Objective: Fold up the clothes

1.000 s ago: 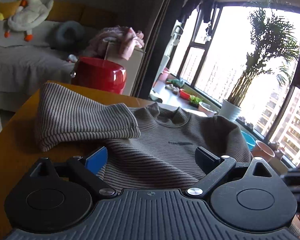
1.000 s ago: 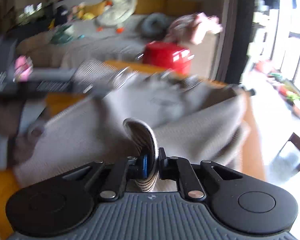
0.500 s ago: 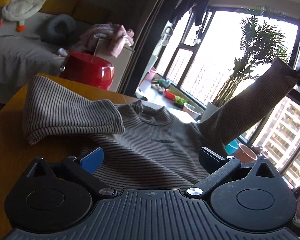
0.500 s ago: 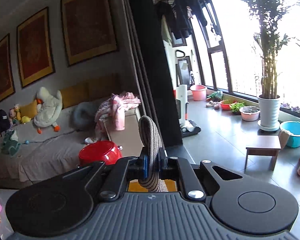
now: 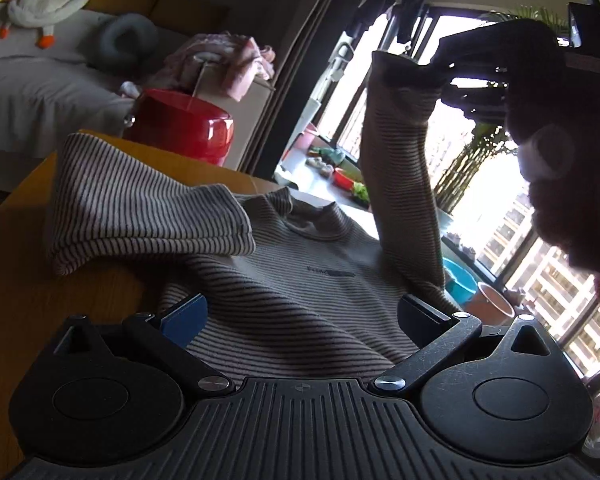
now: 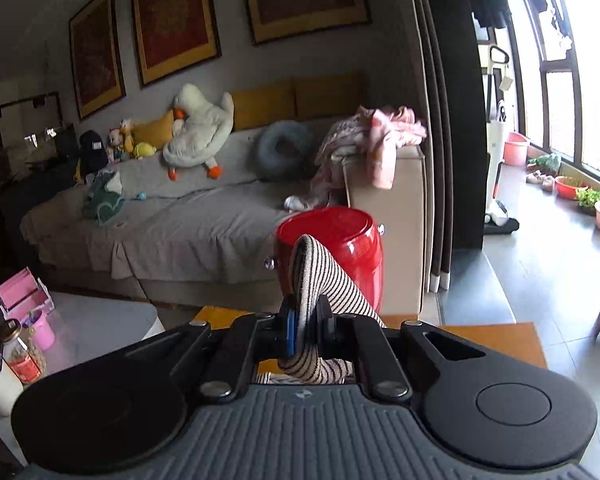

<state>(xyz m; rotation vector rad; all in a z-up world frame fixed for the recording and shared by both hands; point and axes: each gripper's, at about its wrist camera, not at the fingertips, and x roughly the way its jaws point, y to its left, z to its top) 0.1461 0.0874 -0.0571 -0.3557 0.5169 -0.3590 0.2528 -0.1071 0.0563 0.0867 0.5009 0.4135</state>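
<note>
**Right sleeve lifted, ready to fold across**

Since a second ago my right gripper (image 6: 305, 326) has swung up and away from the table, carrying the cuff of the brown-and-cream striped knit sweater (image 5: 300, 280) with it; the sleeve (image 5: 400, 184) that lay flat now stands nearly upright over the garment's right shoulder. My left gripper (image 5: 300, 316) has hardly shifted.

The right jaws are clenched on the striped cuff, which bulges out above the pads in the right wrist view. The left jaws stand wide apart with nothing between them, hovering just over the sweater's lower hem. The sweater lies chest-up on the round yellow wooden table (image 5: 16, 264), its other sleeve (image 5: 140, 216) already folded in across the chest.

To do this well, I judge I should carry the cuff across the chest toward the folded sleeve, keeping the fabric taut so the crease falls along the shoulder line, then lower it before letting go. My free left gripper could pin the body if it drags.

Beyond the table stands a glossy red plastic bin (image 6: 334, 248); I cannot tell what is in it. A clear glass jar (image 6: 22, 354) at the left holds something brownish.
</note>
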